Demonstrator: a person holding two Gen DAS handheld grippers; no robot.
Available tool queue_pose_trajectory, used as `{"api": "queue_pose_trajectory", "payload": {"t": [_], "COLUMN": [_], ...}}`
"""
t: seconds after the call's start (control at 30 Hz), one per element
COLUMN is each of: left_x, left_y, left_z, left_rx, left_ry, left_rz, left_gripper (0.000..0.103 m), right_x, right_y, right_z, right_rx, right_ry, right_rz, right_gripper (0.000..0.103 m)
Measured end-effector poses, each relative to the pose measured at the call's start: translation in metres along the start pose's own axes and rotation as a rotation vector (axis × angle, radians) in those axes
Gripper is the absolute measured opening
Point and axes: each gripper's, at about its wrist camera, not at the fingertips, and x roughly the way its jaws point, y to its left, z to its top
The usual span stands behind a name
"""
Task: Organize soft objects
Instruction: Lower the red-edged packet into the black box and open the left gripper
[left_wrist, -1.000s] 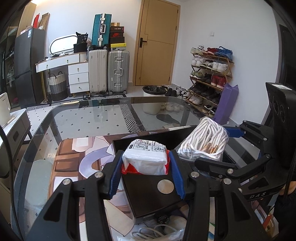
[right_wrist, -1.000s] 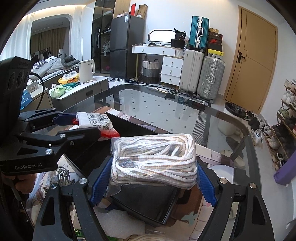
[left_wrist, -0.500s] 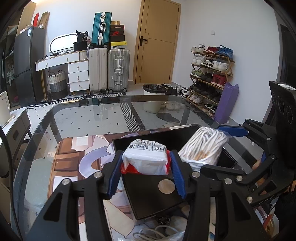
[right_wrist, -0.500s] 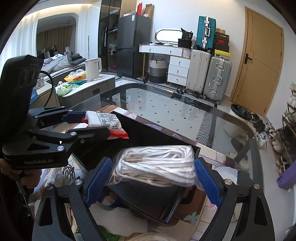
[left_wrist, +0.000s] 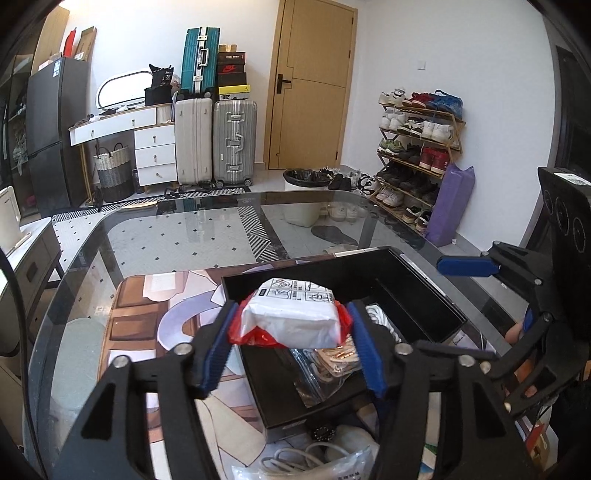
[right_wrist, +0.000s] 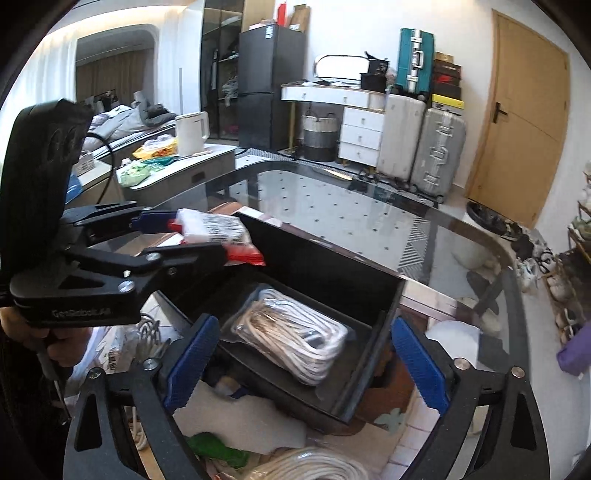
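The left tongs (left_wrist: 291, 343) hover over the black box (left_wrist: 417, 291), which sits on the glass table (left_wrist: 166, 240) near its front edge. Between their blue pads (left_wrist: 218, 350) is a white packet with red ends (left_wrist: 291, 317). These tongs have just been opening. The red ends of the packet reach out to both pads, but it is hard to tell if the pads press on it or only touch it. From the right camera the same packet (right_wrist: 218, 232) shows above the left wall of the box, up in the air and not lying on anything.

The right tongs (right_wrist: 299, 365) have also just been opening and now stand wide apart. Nothing is between them. Their blue pads (right_wrist: 417, 365) are on either side of the near end of the box (right_wrist: 332, 266), and do not touch the thing inside.

A bag of white rope (right_wrist: 291, 339) lies flat on the bottom of the box, near its front. It is in a clear plastic bag. From the left camera only a bit of this bag (left_wrist: 328, 365) shows, under the packet.

In front of the box, at the near edge of the table, are more things: another coil of white rope (right_wrist: 314, 465), something green (right_wrist: 214, 450) and a bag with white cables (left_wrist: 306, 461). A person's hand (right_wrist: 44, 347) holds the handle of the left tongs.
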Motion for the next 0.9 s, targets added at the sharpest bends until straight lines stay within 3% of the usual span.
{"api": "queue_pose_trajectory", "payload": {"t": [0.1, 0.13, 0.17, 0.5, 0.9], "left_x": [-0.004, -0.007, -0.01, -0.038, -0.055], "left_y": [-0.002, -0.003, -0.003, -0.002, 0.0], "left_z": [0.0, -0.001, -0.001, -0.014, -0.043], "left_rx": [0.005, 0.006, 0.007, 0.015, 0.007], "left_ry": [-0.01, -0.015, -0.025, -0.029, -0.003], "left_rz": [0.001, 0.007, 0.011, 0.007, 0.019], "left_gripper": [0.081, 0.094, 0.101, 0.103, 0.103], "right_x": [-0.008, -0.011, -0.015, -0.049, -0.058], "right_y": [-0.003, -0.005, -0.006, -0.02, -0.013], "right_z": [-0.006, -0.008, -0.011, -0.045, -0.082], "right_rx": [0.019, 0.029, 0.044, 0.183, 0.229], "right_ry": [-0.013, -0.018, -0.024, -0.053, 0.01], "right_rz": [-0.036, -0.042, -0.048, -0.093, -0.107], "right_gripper": [0.1, 0.101, 0.101, 0.102, 0.102]}}
